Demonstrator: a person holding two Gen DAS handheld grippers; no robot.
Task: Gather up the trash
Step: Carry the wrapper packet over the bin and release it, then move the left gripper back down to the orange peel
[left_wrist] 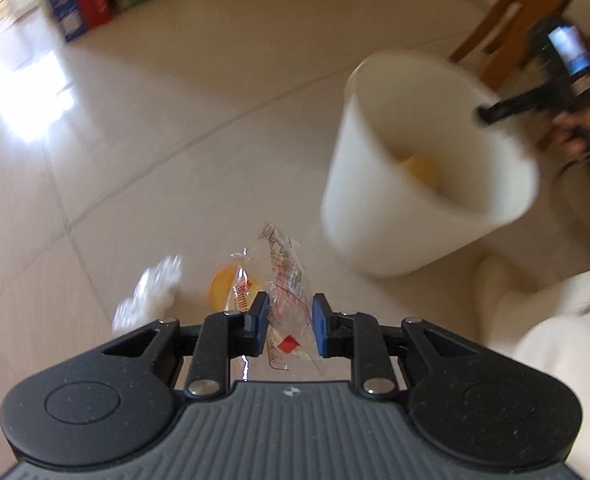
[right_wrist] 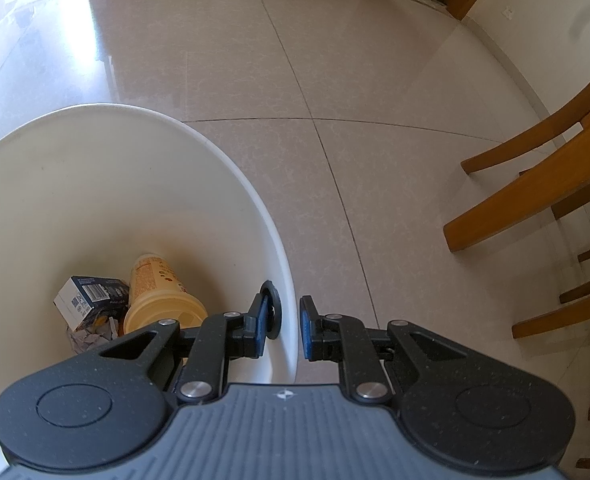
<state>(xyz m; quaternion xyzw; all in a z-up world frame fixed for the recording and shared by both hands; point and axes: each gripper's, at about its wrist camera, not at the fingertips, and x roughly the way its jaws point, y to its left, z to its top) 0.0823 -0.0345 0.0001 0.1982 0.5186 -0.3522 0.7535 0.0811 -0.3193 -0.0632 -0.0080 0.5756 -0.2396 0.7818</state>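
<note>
Two blue-padded grippers clamp crinkly clear wrapper (left_wrist: 289,308), smooth white bin (right_wrist: 283,264).

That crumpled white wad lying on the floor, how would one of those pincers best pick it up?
Come straight down from above on the crumpled white wad and pinch across its middle. It is blurred, but it looks like a loose, bunched lump low on the tiled floor, so there is no edge or handle; squeezing its bulk probably holds best.
</note>
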